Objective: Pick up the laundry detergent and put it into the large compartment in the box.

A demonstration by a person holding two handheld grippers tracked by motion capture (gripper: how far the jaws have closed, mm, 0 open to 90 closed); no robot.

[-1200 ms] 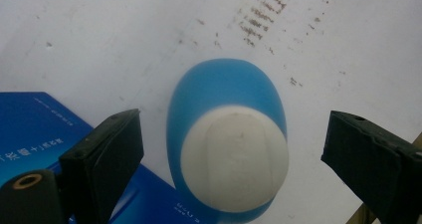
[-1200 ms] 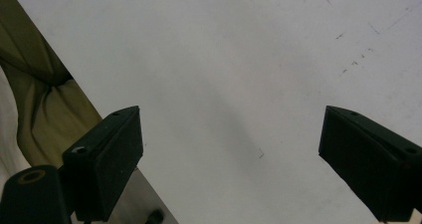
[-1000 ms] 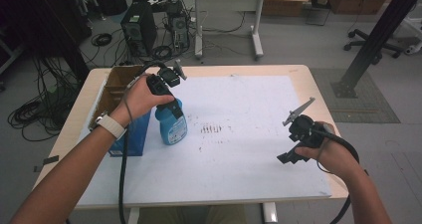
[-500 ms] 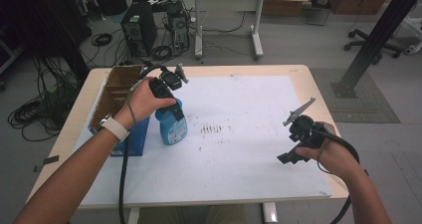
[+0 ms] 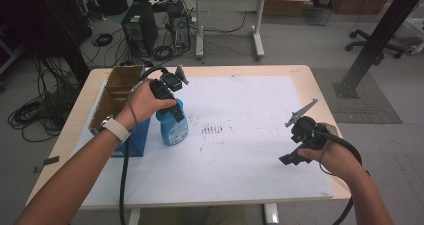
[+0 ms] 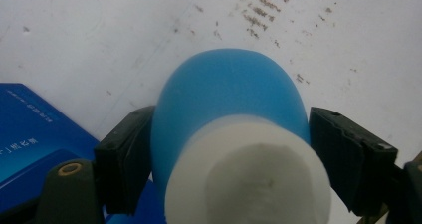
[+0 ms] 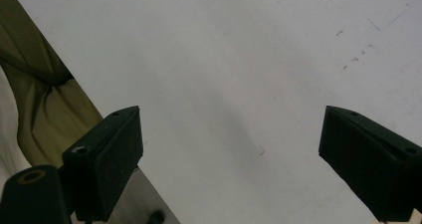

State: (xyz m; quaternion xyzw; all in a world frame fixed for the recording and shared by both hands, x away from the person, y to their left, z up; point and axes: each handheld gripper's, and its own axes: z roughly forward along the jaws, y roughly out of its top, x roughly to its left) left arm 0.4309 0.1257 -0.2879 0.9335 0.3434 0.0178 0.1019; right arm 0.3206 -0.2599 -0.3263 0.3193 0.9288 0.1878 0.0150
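We see the left gripper (image 6: 226, 149) with its jaws set on either side of the blue plastic bottle with a white cap (image 5: 172, 125), which stands upright near the desk's (image 5: 240, 71) left edge, just beside an open cardboard box (image 5: 116, 92). The right gripper (image 7: 234, 154) hangs open-jawed over the white sheet (image 5: 250, 150) near the right edge.

A pale band is being worn on the wrist of the left hand (image 5: 145, 102), at left of the frame. Both forearms are being shown bare. A black cable (image 5: 123, 180) is being trailed from each black gripper; flat black pads (image 7: 119, 157) are being carried.
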